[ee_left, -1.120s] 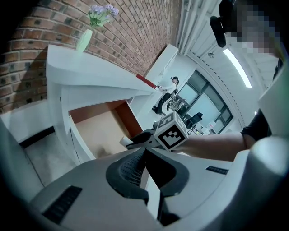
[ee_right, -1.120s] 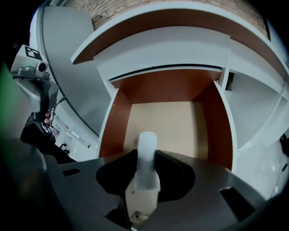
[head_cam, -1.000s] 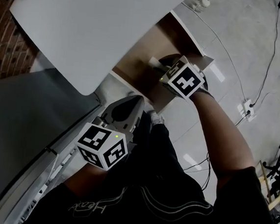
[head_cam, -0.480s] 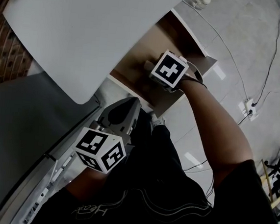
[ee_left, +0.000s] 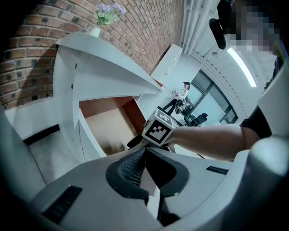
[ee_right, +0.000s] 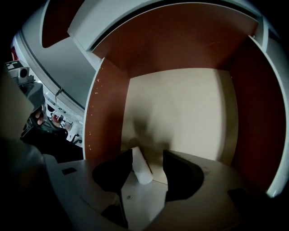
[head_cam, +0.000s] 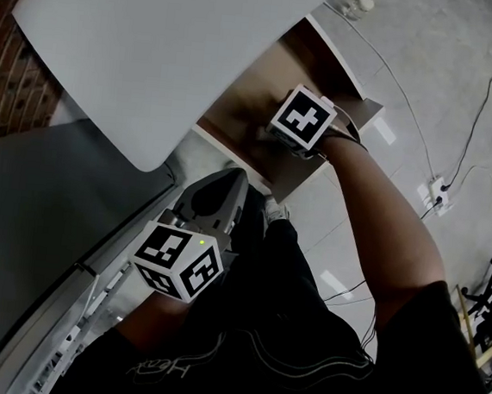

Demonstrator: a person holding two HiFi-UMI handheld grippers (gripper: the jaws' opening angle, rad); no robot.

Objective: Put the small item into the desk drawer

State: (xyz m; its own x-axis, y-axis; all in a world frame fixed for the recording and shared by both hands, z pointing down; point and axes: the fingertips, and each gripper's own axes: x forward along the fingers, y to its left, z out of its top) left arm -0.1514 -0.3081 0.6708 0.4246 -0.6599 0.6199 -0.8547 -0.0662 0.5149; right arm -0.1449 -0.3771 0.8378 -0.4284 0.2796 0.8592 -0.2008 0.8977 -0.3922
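Note:
The desk drawer (ee_right: 180,103) stands pulled out, with brown walls and a pale bare floor. My right gripper (ee_right: 148,155) hangs over its near end. Its jaws are opening, with a small white cylinder (ee_right: 141,168) between them. The cylinder leans on the left jaw and stands apart from the right one. In the head view the right gripper's marker cube (head_cam: 304,119) covers the jaws and the item above the drawer (head_cam: 246,105). My left gripper (head_cam: 235,178) sits low by the person's lap, jaws together with nothing in them (ee_left: 145,151).
The white desk top (head_cam: 157,45) overhangs the drawer, and a vase of flowers (ee_left: 106,13) stands on it against a brick wall. Cables and a power strip (head_cam: 437,186) lie on the floor to the right. The person's legs in dark shorts (head_cam: 285,326) fill the foreground.
The right gripper has moved left and further over the drawer. The white item, which showed beside it a second ago, is now hidden under the marker cube. The left gripper has barely moved.

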